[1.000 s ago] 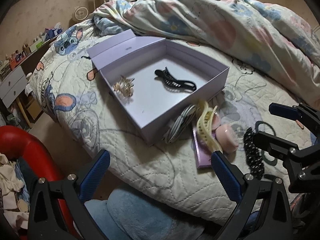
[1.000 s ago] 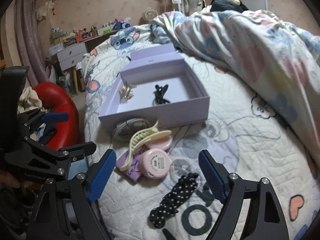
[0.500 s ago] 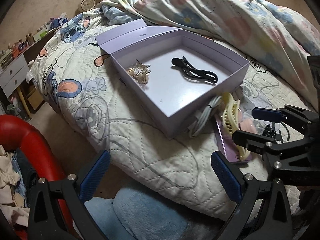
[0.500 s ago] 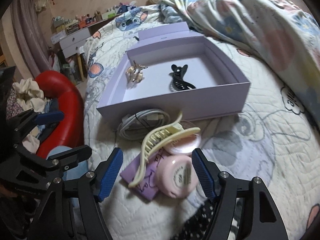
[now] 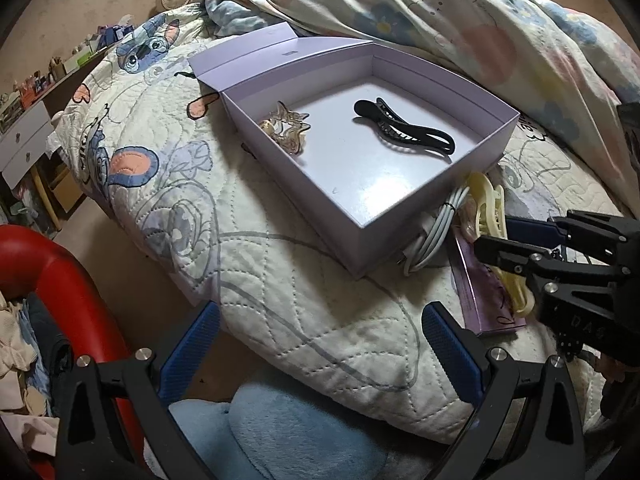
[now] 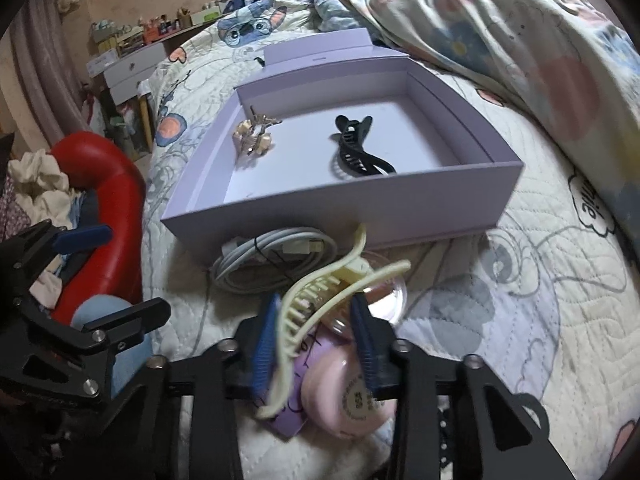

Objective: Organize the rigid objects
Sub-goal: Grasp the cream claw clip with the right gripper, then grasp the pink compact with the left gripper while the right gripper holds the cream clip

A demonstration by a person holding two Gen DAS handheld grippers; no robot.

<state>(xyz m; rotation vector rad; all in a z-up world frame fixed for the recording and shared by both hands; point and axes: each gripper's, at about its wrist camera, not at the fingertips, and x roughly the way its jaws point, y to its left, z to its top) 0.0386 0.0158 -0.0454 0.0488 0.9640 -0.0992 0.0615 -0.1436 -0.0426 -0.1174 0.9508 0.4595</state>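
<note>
Your right gripper (image 6: pixel 314 330) is closing, and the cream clip (image 6: pixel 316 300) sits between its blue fingers (image 6: pixel 265 346); the pads look to be at the clip's sides, but blur hides whether they press yet. Your left gripper (image 5: pixel 320 354) hangs wide and empty over the near edge of the bed (image 5: pixel 248 264).

The cream clip lies just in front of the box (image 6: pixel 440 208), propped on a pink compact (image 6: pixel 344 396) and a purple booklet (image 6: pixel 298 416). Judge it light, hard plastic, smooth and springy: it will likely twist or pop out if you pinch the curved teeth. Better to take it across the hinge block near its middle, where the body is thickest, and squeeze only enough to hold. Lift straight up, since the compacts under it could slide.

Counted, from both views:
- Clips: three. One cream in your fingers' reach, one black (image 5: pixel 404 130) and one amber (image 5: pixel 286 130) already in the box, well apart.
- Compacts: two, one with a pink lid and one, partly hidden, behind it (image 6: pixel 384 292).
- Booklet: one.
- Coiled white cable (image 6: pixel 276 258): one, touching the box's front wall.
- Box: one, lid folded back.
</note>
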